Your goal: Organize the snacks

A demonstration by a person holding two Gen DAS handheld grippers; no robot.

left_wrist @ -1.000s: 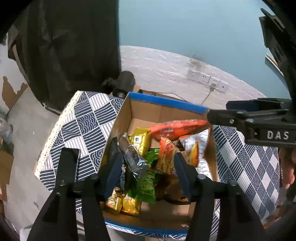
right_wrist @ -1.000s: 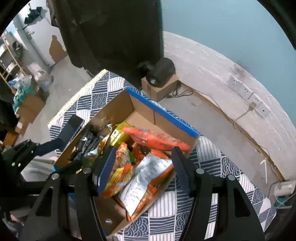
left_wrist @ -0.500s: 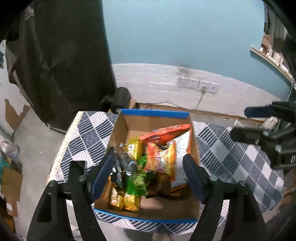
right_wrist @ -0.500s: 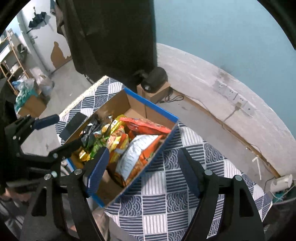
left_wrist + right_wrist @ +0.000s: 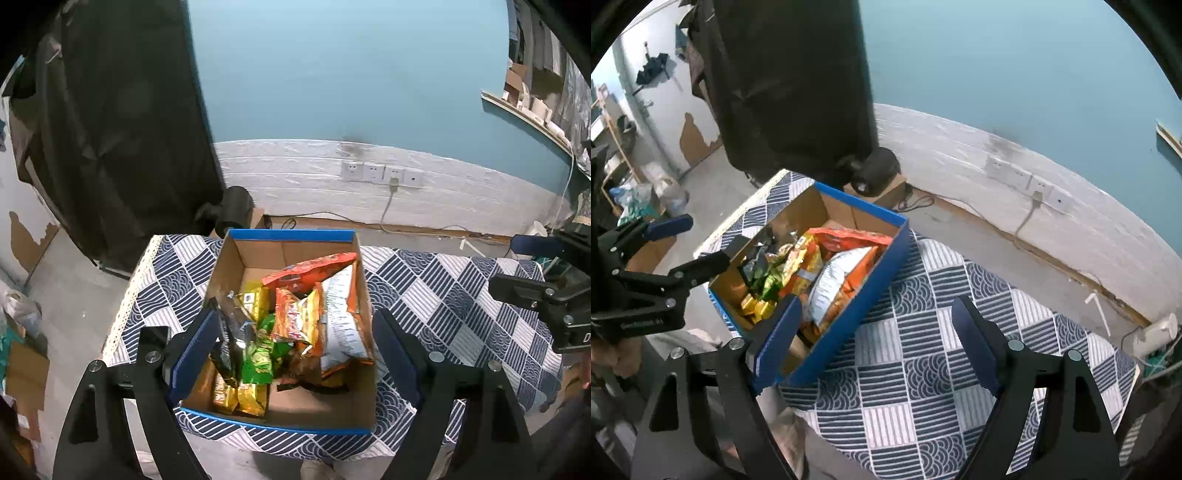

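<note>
Snacks: the snacks (image 5: 295, 325) lie piled in the cardboard box (image 5: 364, 295), at the table's left end.
Left claw: my left gripper (image 5: 295, 354) has just been opening; wide, empty, box straight ahead below.
Right claw: my right gripper (image 5: 875, 343) has also been opening; empty, over cloth right of the box.
Nearer: left, I judge.
Views: only the right view shows the bare tablecloth (image 5: 942, 369) beyond the box.

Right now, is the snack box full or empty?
Mostly full. The cardboard box holds a heap of snack packets leaning together, reaching near its rim, while bare cardboard floor shows at the far end and the front corner.
</note>
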